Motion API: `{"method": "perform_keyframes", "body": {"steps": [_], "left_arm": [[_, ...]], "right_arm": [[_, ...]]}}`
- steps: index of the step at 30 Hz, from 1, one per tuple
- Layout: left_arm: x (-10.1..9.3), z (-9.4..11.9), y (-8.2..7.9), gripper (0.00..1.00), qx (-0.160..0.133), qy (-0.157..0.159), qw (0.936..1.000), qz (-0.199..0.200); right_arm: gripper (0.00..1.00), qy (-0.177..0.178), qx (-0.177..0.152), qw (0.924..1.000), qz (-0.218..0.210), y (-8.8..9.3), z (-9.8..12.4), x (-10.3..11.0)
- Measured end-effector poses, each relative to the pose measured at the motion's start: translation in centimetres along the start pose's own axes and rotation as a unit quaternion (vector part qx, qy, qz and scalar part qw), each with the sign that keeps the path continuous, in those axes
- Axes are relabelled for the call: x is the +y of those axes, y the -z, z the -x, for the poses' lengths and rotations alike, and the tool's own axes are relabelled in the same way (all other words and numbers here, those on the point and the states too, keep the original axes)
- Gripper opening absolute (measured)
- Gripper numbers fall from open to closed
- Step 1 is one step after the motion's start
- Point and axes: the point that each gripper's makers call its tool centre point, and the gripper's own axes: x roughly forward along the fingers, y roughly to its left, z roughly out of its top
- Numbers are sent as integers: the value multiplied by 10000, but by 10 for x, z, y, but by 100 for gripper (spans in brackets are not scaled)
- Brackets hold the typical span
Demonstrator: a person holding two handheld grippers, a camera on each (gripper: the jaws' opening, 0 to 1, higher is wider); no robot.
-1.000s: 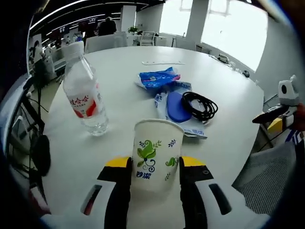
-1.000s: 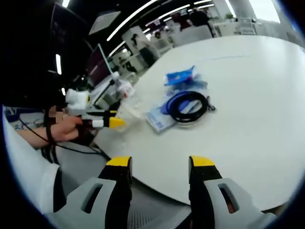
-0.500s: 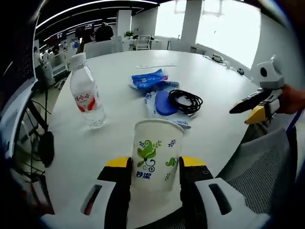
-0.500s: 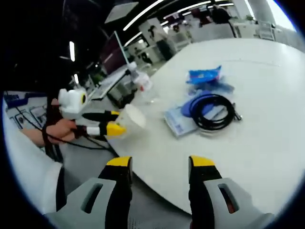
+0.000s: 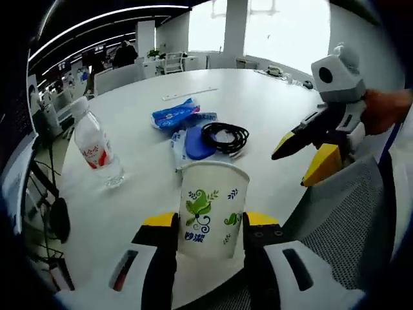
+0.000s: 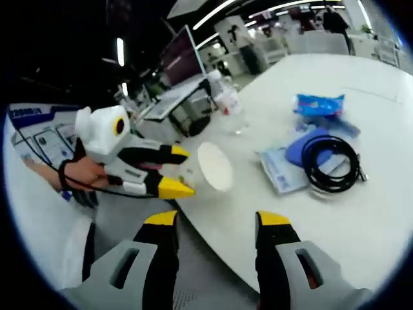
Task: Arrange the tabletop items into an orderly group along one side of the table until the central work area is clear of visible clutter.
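A round white surface point(image 5: 258, 110) stands in an open office. Bright windows point(image 5: 284, 32) lie beyond it, with white chairs point(image 5: 119, 74) at the far edge. Strip lights point(image 6: 216, 10) cross the dark ceiling; a monitor point(image 6: 184, 61) stands nearby.

**Camera placement**

Left gripper view: close at the table point(image 5: 148, 129) edge, facing inward; cable coil point(image 5: 225, 136) at 12 o'clock. Right gripper view: off the edge, oblique, farther back; same cable coil point(image 6: 331, 163) at 2 o'clock. Shared: tabletop clutter.
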Motion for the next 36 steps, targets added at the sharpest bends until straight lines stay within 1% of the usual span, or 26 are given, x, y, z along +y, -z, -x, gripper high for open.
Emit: {"method": "perform_keyframes", "body": {"steps": [2, 5, 7, 9, 11, 17, 18, 21, 23, 25, 28, 31, 33, 34, 36], "left_arm": [[-6, 0, 0, 39, 2, 84, 9999, -126], [-14, 0, 2, 39, 52, 188, 9993, -328], [-20, 0, 3, 39, 68, 277, 9987, -430], [-29, 0, 3, 39, 82, 428, 9970, -643], [-37, 1, 3, 39, 97, 537, 9947, -872], [-50, 2, -2, 39, 71, 711, 9908, -1152], [-52, 2, -4, 39, 55, 732, 9903, -1178], [-58, 3, -9, 39, 30, 816, 9863, -1431], [-61, 2, -9, 39, 32, 874, 9851, -1480], [-63, 2, -8, 39, 52, 914, 9832, -1580], [-65, 1, -8, 39, 48, 961, 9825, -1593], [-68, 1, -8, 39, 30, 1017, 9821, -1588], [-68, 1, -8, 39, 31, 1032, 9815, -1612], [-68, 0, -9, 39, 26, 1043, 9814, -1610], [-68, 0, -9, 39, 16, 1052, 9812, -1617]], "right_arm": [[45, -168, -82, 9998, -111, -3, -3, 7], [45, -227, -33, 9997, -73, -1, -7, 11], [45, -306, -65, 9994, -147, -1, -8, 15], [45, -398, -127, 9988, -266, -2, -10, 18], [45, -405, -116, 9987, -291, 0, -12, 18], [44, -575, -81, 9975, -410, 3, -14, 24], [43, -608, -88, 9972, -432, 3, -14, 25], [39, -747, -95, 9961, -452, 1, -13, 31], [38, -822, -41, 9957, -429, 3, -13, 35], [33, -886, 3, 9951, -446, 5, -13, 37], [25, -921, 60, 9948, -442, 7, -14, 39], [15, -962, 25, 9943, -462, 5, -13, 42], [6, -1009, -8, 9936, -503, 4, -13, 44], [4, -1022, -15, 9935, -501, 4, -14, 45], [4, -1040, -18, 9933, -508, 3, -14, 47]]}}
